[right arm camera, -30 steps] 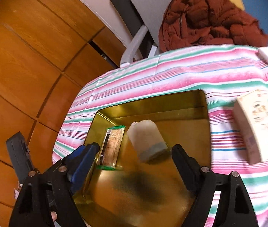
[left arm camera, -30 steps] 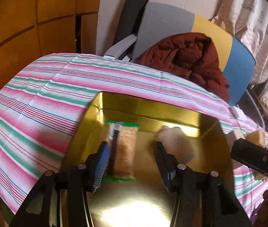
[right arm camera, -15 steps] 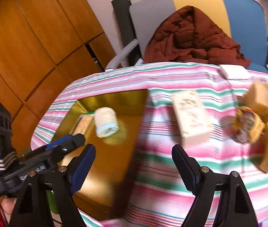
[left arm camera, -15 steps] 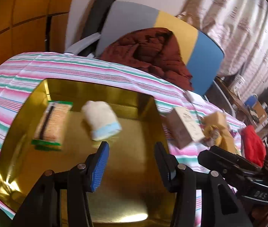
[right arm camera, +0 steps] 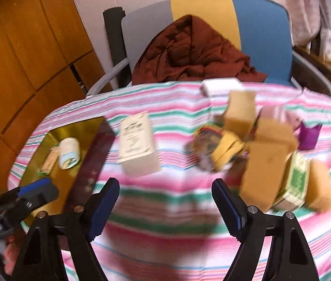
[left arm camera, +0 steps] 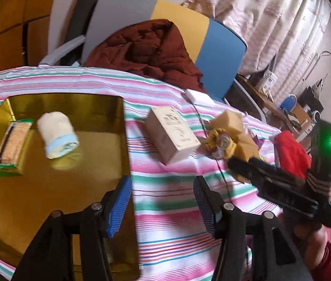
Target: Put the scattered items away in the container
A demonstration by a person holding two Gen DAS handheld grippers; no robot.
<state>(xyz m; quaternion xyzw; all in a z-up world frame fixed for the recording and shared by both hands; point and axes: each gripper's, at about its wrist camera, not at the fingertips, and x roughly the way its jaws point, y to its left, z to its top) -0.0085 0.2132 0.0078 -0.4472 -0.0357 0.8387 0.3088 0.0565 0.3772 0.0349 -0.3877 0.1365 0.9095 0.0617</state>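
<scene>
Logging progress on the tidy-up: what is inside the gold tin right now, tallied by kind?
Wrapped snack bar: 1
Rolled cloth: 1
Total in the gold tin: 2

Chair [left arm camera: 165, 23] behind striped table [left arm camera: 165, 201] — wooden panelling [right arm camera: 25, 58], curtains [left arm camera: 270, 23].

Striped tablecloth [left arm camera: 165, 187] on table, gold tin [left arm camera: 48, 187], cream box [left arm camera: 172, 135], tan boxes [right arm camera: 266, 164], white pad [right arm camera: 221, 86]
</scene>
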